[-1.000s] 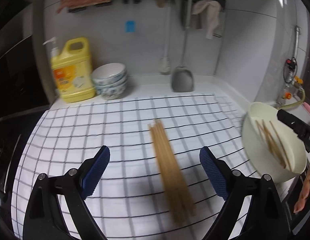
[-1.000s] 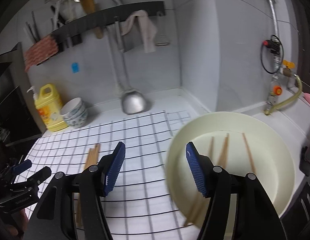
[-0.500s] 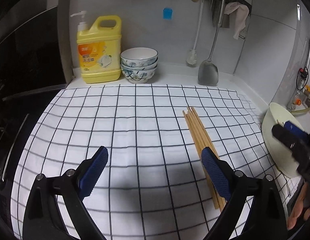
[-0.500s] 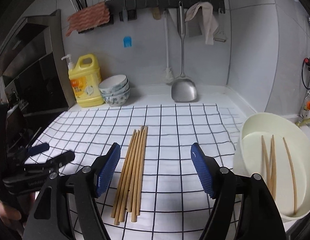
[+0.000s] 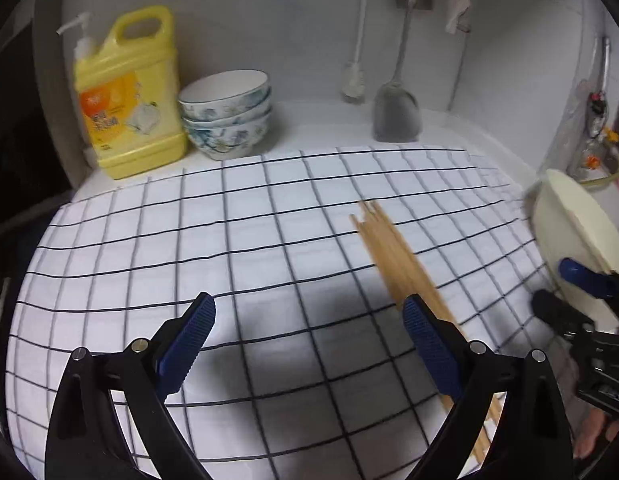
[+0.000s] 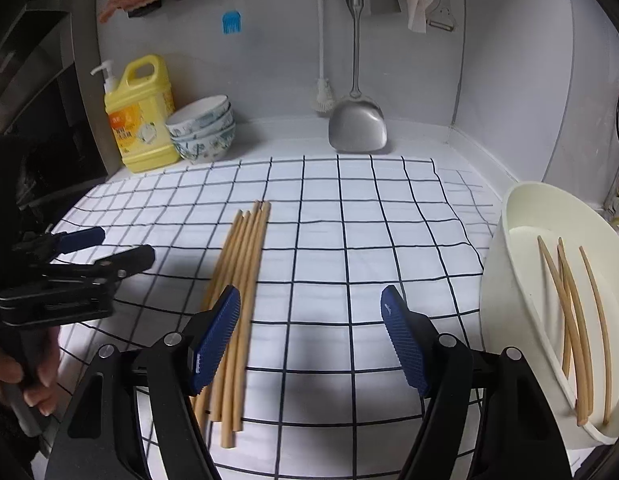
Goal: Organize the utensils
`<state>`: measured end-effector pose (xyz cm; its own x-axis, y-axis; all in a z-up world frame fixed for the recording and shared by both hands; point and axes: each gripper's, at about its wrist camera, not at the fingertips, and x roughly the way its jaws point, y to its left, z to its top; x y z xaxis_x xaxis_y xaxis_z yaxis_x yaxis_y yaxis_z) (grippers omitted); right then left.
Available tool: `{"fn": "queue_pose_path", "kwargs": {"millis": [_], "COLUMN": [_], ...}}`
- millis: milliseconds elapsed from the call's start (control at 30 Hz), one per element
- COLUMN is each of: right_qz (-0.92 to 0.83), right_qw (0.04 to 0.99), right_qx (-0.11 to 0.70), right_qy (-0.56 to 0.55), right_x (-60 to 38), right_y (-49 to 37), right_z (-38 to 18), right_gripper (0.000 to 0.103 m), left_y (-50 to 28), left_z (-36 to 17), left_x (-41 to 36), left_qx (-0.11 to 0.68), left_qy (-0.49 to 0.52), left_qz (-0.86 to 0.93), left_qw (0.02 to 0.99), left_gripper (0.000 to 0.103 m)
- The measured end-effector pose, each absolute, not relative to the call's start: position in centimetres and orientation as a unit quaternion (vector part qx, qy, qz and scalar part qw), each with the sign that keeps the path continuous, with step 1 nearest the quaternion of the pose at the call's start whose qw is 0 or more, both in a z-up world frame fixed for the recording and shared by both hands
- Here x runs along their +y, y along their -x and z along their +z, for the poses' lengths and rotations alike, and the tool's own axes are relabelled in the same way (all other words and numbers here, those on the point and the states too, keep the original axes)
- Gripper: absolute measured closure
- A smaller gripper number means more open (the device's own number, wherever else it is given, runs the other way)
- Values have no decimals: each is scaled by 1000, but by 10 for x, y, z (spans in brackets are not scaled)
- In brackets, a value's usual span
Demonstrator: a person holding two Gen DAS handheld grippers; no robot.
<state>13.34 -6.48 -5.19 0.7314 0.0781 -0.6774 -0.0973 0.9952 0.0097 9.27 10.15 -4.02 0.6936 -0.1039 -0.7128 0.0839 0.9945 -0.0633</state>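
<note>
We see a bundle of wooden chopsticks (image 6: 239,304) lying on the checked cloth (image 6: 341,240). In the right wrist view the bundle passes just under and beside the left jaw of the right gripper (image 6: 309,336); this jaw covers a part of the sticks, so we cannot tell if it touches them. The jaws of the right gripper stand well apart, having just been opening, and between them there is only cloth. Outside the right jaw a cream basin (image 6: 505,280) holds a few more chopsticks (image 6: 569,312); its far side is cut off by the picture edge.

In the left wrist view the same bundle (image 5: 393,256) is blurred, and its near part goes behind the right jaw of the left gripper (image 5: 309,344). The jaws of this gripper are also wide apart, with bare cloth between them. Beyond its right jaw the basin (image 5: 569,232) shows only partly, and the tips of the right gripper (image 5: 565,292) stand in front of it.

Ahead of the jaws, by the wall, stand a yellow detergent bottle (image 6: 143,116) and stacked bowls (image 6: 203,132) touching it. A metal spatula (image 6: 357,120) and a brush (image 6: 323,96) hang there; their tops are cut off. At the left edge, fingers of a hand (image 6: 13,376) hold the left gripper (image 6: 113,246), dark and hard to make out.
</note>
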Motion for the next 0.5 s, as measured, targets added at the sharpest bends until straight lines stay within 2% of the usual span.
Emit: {"fn": "queue_pose_path", "kwargs": {"millis": [233,500], "right_qz": [70,96], "right_qw": [917,896], "right_qx": [393,433], "right_qy": [28,-9], "right_x": [-55,-66], "right_y": [-154,-161], "right_z": [-53,-74], "right_gripper": [33,33], "left_y": [-96,-100], "left_z": [-49,-63], "left_x": [108,103], "left_qx": [413,430], "left_qy": [30,10], "left_qz": [-55,-54], "left_qw": [909,901], "left_gripper": [10,10]}}
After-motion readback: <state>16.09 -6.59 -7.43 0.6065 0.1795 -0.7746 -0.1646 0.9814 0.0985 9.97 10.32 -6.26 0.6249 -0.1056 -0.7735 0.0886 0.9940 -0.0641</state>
